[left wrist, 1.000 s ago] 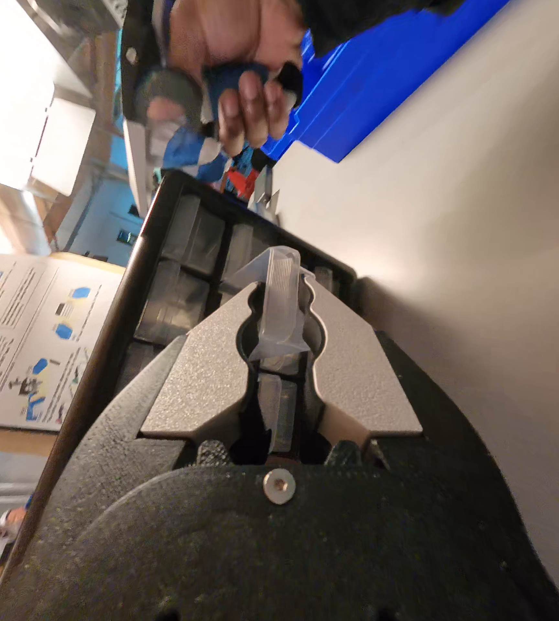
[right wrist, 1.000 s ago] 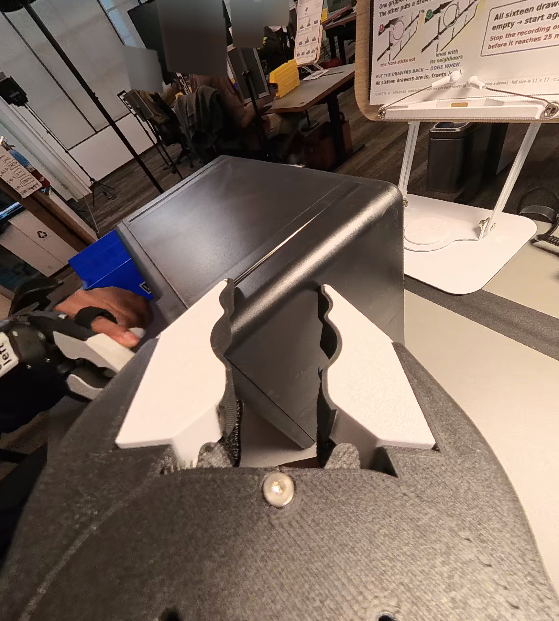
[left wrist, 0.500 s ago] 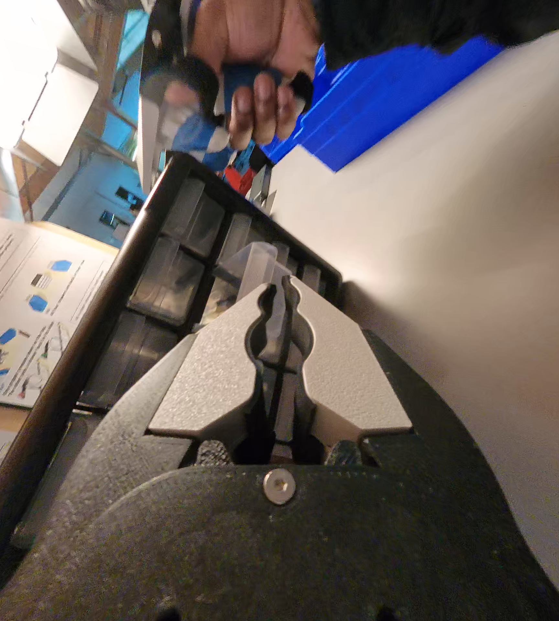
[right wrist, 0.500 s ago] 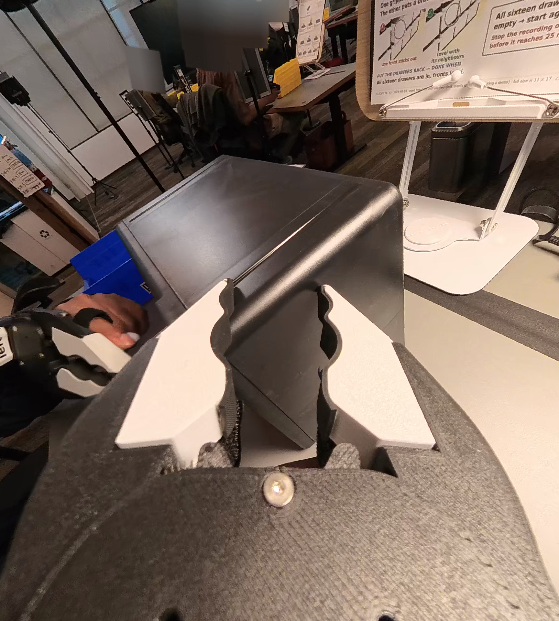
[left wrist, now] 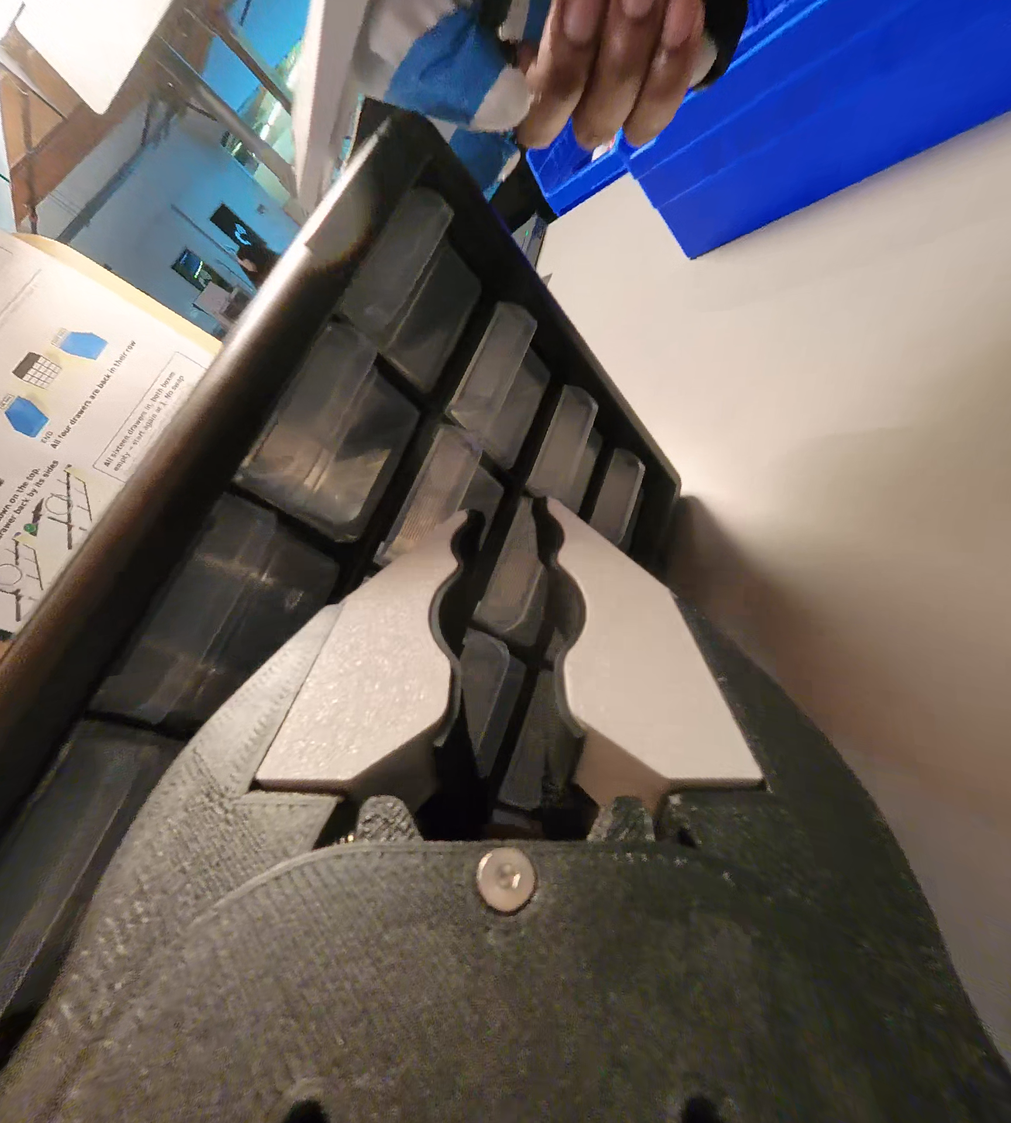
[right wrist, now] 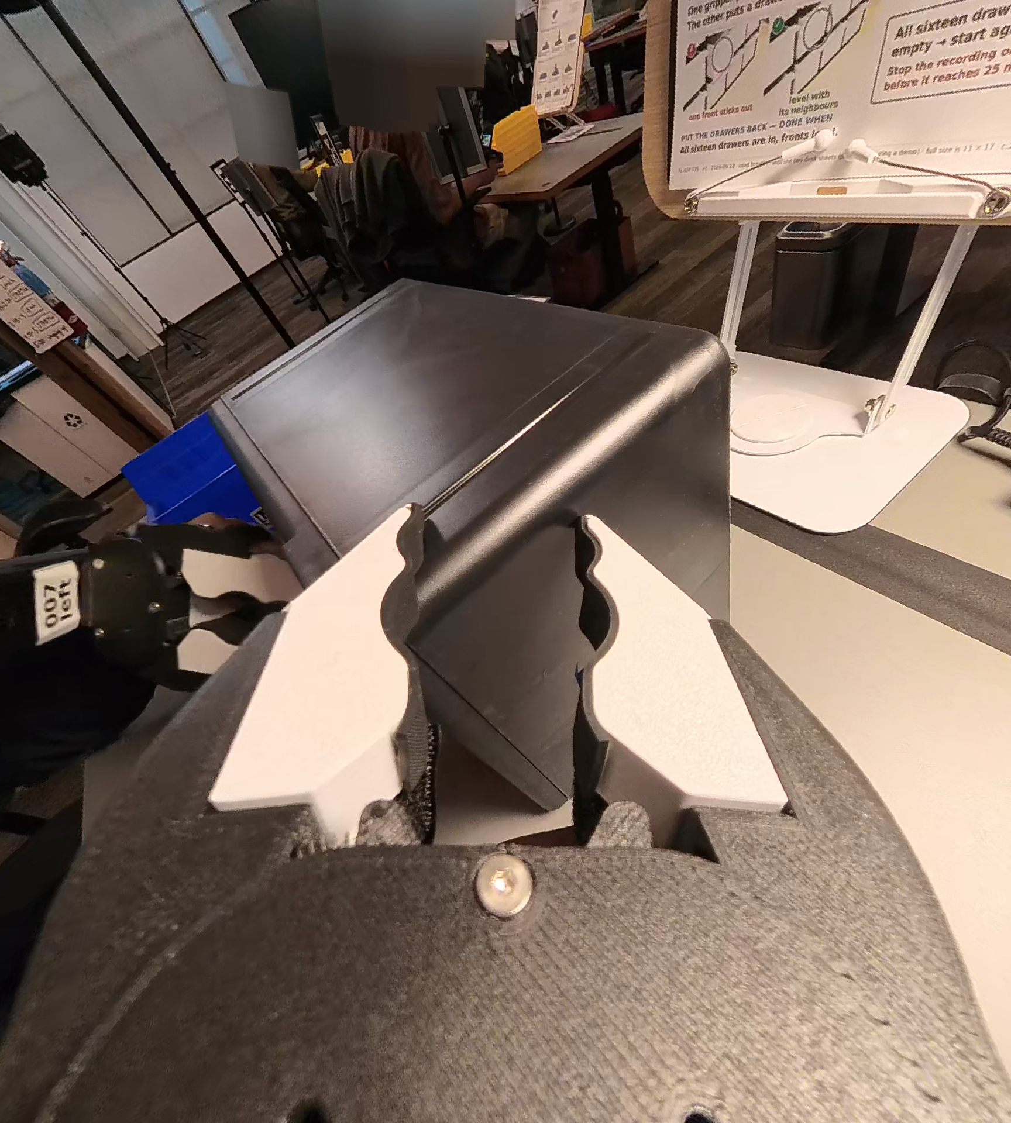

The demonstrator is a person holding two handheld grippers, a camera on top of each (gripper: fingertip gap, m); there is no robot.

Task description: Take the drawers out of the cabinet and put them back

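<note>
While the left gripper stands with its fingers a little apart in front of the cabinet, nothing is pressed between them; a clear drawer front shows through the gap, apparently not touched. Around it, the other drawers sit in their slots, roughly level with one another. The right gripper is open wide across the top rear corner of the cabinet; whether its fingers press on it cannot be told, but it seems to steady the box. A blue bin lies behind on the table. The step in hand looks like choosing a drawer. Next, the left fingers must close on one handle and pull straight out, while the right keeps the cabinet from sliding.
</note>
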